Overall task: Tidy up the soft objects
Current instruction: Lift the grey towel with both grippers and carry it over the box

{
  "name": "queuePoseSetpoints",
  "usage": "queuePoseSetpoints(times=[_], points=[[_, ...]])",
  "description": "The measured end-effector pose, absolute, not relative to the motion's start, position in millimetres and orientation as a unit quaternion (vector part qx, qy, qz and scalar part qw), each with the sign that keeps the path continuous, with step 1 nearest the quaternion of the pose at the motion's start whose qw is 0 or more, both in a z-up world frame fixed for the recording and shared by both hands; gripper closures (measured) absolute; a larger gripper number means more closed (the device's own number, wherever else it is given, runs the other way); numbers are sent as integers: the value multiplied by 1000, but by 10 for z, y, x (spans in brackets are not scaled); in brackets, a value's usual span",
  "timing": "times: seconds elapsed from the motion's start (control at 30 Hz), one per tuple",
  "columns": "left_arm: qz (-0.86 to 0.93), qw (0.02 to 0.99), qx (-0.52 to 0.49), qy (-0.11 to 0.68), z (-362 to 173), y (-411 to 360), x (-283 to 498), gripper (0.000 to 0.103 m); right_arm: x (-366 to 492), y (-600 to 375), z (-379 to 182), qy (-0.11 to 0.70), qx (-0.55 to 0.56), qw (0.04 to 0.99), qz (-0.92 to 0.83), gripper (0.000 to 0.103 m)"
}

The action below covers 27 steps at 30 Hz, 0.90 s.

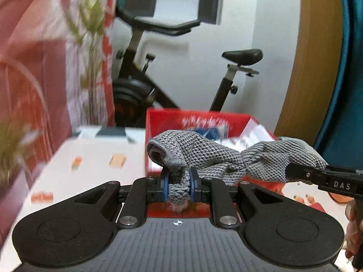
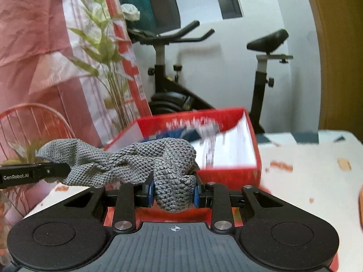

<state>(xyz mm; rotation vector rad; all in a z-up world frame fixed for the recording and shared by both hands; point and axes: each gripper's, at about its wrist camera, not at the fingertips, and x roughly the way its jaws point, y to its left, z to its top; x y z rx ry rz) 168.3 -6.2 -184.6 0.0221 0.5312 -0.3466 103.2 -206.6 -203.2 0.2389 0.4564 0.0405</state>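
At the centre of both views, each hand-held gripper, left (image 1: pixel 179 187) and right (image 2: pixel 174 192), pinches one end of the grey knitted cloth (image 1: pixel 211 158) stretched above the red cardboard box (image 1: pixel 195 117) (uneven pulling might slip it free).

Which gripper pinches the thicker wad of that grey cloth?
The right gripper: its jaws stand wider around a fat bunch of cloth; the left gripper squeezes a thin one.

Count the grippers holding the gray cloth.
2. The left gripper has its jaws shut on one end of the gray cloth; the right gripper clamps the other end, above the red box.
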Motion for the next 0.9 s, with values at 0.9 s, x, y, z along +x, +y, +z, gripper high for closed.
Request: queuePoseSetpoints(times=[0.9], points=[[-213,899,44,380,-1952,-432,3029,66,2315,-2637,-2288,368,104,924,30,76]])
